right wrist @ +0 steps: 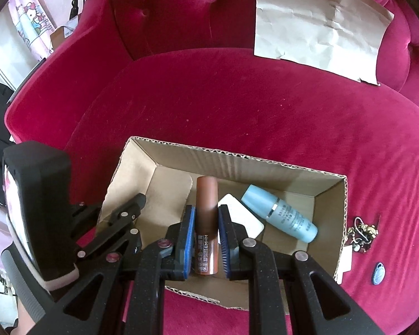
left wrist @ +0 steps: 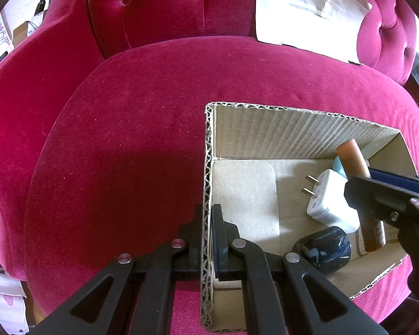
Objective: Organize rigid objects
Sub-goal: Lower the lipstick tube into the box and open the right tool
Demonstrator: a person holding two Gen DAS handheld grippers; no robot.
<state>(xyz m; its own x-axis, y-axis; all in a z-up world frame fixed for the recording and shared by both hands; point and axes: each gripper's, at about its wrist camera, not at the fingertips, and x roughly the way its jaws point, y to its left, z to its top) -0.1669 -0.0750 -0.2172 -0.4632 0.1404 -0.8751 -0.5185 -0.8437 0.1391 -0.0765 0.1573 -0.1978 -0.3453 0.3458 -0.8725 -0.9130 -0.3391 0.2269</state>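
Two tongs work: left gripper (left wrist: pixel 208 240) pinches the box (left wrist: pixel 293 128) wall at nine o'clock; right gripper (right wrist: pixel 206 234) clamps the tube (right wrist: pixel 206 223) over it. Next: lower, release.

Bright daylight from the upper left washes out the paper (left wrist: pixel 307 14) and room corners, the box (left wrist: pixel 208 167) shadows the sofa (left wrist: pixel 125 139), and fisheye bending with dark vignetting warps sharp frames' edges.

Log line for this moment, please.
left gripper: shut on cardboard box wall | right gripper: shut on brown tube over box | inside: white plug, blue bottle
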